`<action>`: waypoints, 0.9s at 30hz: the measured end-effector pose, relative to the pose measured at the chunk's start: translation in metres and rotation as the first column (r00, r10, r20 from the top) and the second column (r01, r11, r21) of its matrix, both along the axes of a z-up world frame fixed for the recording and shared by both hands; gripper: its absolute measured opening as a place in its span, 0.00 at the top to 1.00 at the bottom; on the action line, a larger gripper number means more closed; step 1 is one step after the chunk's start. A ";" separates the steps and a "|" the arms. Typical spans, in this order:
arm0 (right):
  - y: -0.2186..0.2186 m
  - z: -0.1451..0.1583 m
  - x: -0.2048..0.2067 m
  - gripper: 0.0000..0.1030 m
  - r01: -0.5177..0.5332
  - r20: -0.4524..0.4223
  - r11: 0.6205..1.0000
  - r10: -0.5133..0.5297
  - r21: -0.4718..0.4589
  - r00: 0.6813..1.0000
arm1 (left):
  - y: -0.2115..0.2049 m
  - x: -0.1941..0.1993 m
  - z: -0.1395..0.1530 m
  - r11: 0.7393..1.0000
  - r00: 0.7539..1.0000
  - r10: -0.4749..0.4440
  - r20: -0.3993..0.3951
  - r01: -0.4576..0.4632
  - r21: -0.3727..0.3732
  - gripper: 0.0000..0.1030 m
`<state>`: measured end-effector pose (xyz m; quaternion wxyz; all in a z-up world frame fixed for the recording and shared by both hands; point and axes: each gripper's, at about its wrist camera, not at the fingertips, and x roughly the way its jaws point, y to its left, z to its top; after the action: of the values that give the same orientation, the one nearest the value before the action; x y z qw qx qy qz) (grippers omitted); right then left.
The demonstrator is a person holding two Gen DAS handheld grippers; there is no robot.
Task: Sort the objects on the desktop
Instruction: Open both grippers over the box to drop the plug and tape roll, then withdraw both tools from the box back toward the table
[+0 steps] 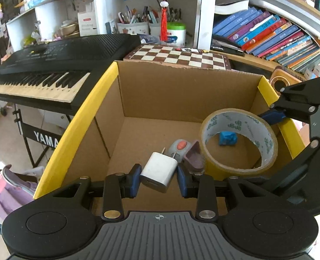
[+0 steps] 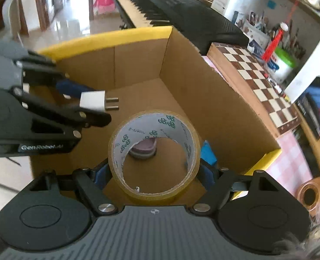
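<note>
I hold both claws over the open cardboard box with its yellow-taped rim, beside the black keyboard and the chessboard. My right claw is clenched on the roll of tape, gripped across its sides above the box floor. My left claw is clenched on the white charger plug, prongs pointing forward. On the box floor lie a small blue piece and what may be a grey-and-purple gadget, partly hidden.
</note>
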<state>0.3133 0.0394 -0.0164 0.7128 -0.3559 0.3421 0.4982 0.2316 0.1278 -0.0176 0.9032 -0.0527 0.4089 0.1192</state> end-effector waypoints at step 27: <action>-0.042 0.052 -0.027 0.18 0.192 0.112 0.947 -0.227 0.259 0.967 | -0.011 -0.053 0.054 0.999 0.958 -0.023 0.284 0.015 0.031 0.19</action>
<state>0.2861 -0.0031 0.0356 0.8226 -0.2607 0.2626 0.4317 0.1791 0.1167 0.0364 0.9544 -0.0525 0.2735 0.1076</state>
